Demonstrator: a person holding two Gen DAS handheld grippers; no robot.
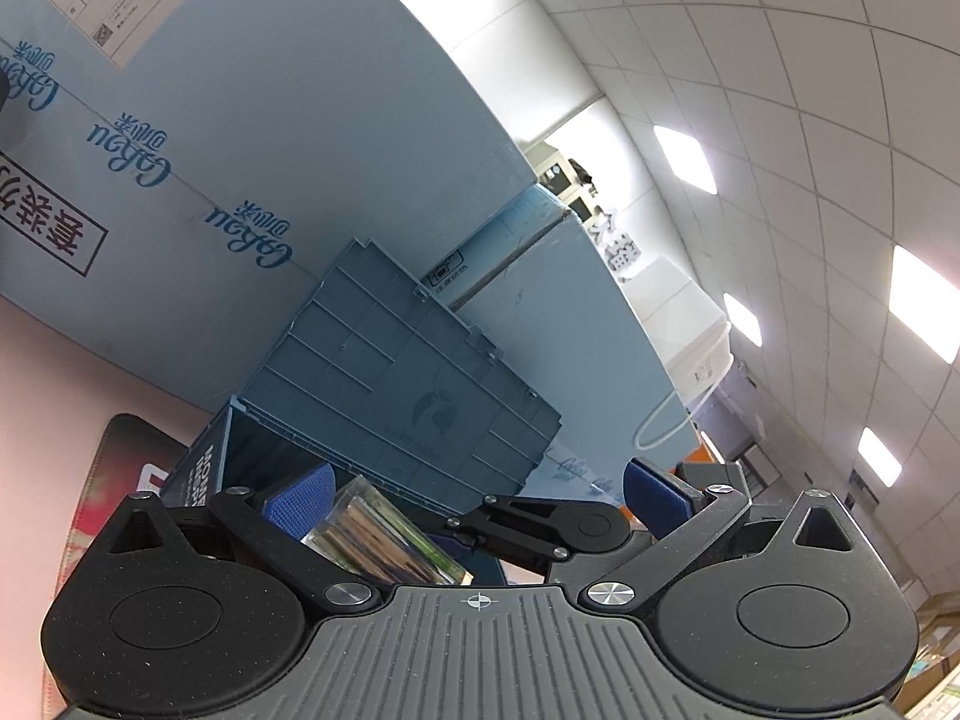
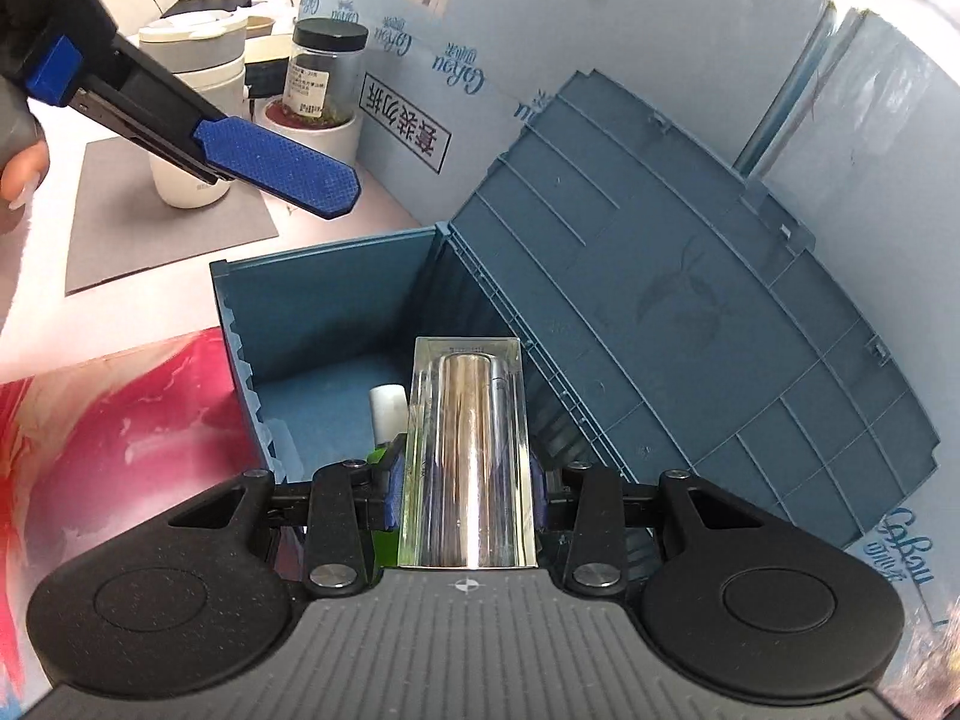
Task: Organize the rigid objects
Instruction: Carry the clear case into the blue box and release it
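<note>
My right gripper (image 2: 468,480) is shut on a clear rectangular case with a shiny metal cylinder inside (image 2: 471,450), held above the open blue storage box (image 2: 336,300). A white-capped green item (image 2: 387,414) lies on the box floor. The box lid (image 2: 690,300) stands open, leaning on the cartons. My left gripper (image 1: 474,492) is open; the clear case (image 1: 384,534) shows between its fingers, near the left pad, not clamped. A blue pad of the left gripper (image 2: 282,168) hovers at upper left in the right wrist view.
Light-blue cartons (image 2: 600,12) stand behind the box. A white mug (image 2: 192,174) on a grey mat (image 2: 120,228), a black-lidded jar (image 2: 324,72) and a small plant pot (image 2: 312,126) stand at back left. A red-pink mat (image 2: 120,420) lies left of the box.
</note>
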